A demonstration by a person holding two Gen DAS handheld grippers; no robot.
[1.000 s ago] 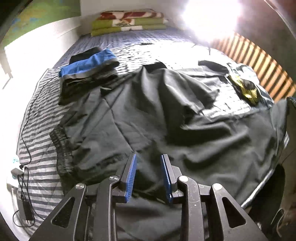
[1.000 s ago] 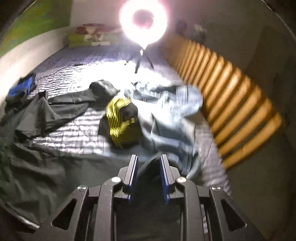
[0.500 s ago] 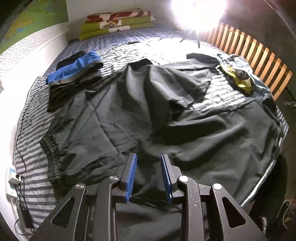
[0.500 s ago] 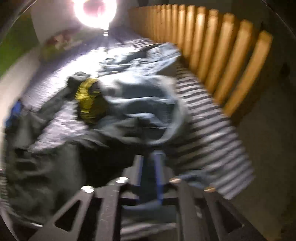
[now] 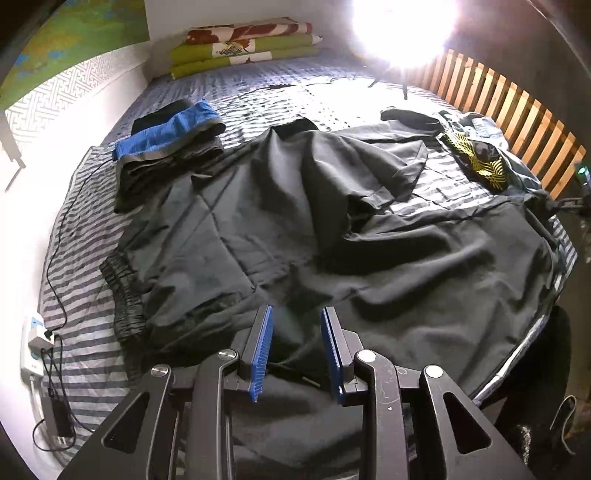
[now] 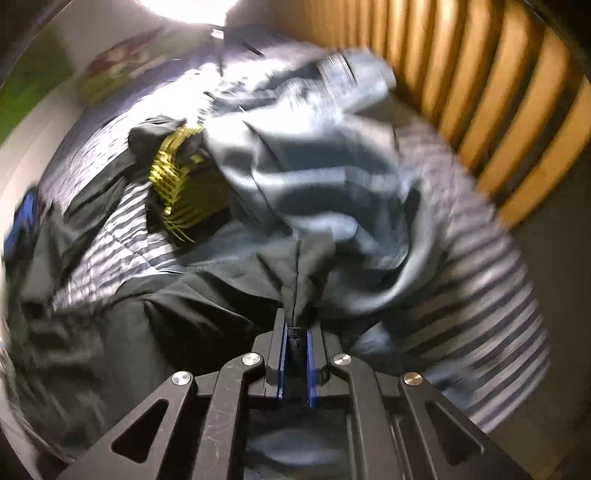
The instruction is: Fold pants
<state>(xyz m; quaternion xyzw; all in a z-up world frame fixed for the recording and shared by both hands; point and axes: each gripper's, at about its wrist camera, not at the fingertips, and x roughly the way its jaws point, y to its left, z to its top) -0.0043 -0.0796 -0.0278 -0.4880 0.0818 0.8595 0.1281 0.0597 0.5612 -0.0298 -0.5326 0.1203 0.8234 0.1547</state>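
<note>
The dark pants [image 5: 332,229] lie spread and wrinkled across the striped bed [image 5: 74,295], elastic waistband at the left. My left gripper [image 5: 297,310] hovers over their near edge. Its blue pads [image 5: 264,343] stand apart with their inner faces bare, nothing pressed between them. In the blurred right wrist view, my right gripper [image 6: 297,321] is closing its jaws. A ridge of the pants' dark fabric [image 6: 295,280] is pinched at its tips, by the bed's right side.
Folded blue and grey clothes [image 5: 170,125] sit at the back left. A yellow-black garment [image 6: 177,192] and crumpled blue-grey jeans [image 6: 325,158] lie beside the wooden slat rail [image 5: 498,107]. Stacked blankets [image 5: 243,44] and a glaring lamp [image 5: 402,29] are behind. Power strip and cables [image 5: 33,339] at left.
My right gripper has swung down toward the bed's right side and its jaws have come together on dark fabric. The left gripper shifted a little; its jaws kept the same gap.
</note>
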